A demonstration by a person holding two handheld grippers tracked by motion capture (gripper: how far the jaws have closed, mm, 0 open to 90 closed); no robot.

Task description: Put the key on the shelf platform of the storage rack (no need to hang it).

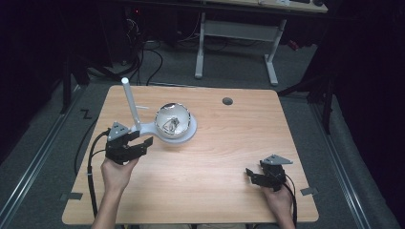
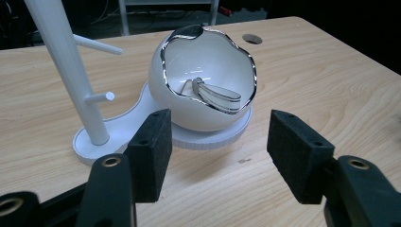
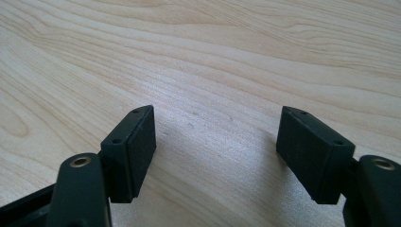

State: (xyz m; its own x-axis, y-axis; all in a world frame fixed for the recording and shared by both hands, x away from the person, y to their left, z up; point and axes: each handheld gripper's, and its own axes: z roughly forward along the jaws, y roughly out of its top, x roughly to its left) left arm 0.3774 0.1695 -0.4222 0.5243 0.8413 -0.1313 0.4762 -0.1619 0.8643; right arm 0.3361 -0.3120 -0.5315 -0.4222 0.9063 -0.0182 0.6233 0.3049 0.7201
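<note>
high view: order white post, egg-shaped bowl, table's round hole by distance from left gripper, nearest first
From the left gripper:
1. White post, rising just behind it at the stand's left end.
2. Egg-shaped bowl, ahead and to its right on the stand's round end.
3. Round hole, far right, near the table's back edge.

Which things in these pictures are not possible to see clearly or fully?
- Item in the bowl: in the high view too small and glary to identify; in the left gripper view its lower part is behind the bowl wall.
- Pole top: cut off by the left gripper view's upper edge.
- Stand base: partly behind the left gripper pad.
- Room beyond the table: too dark.
</note>
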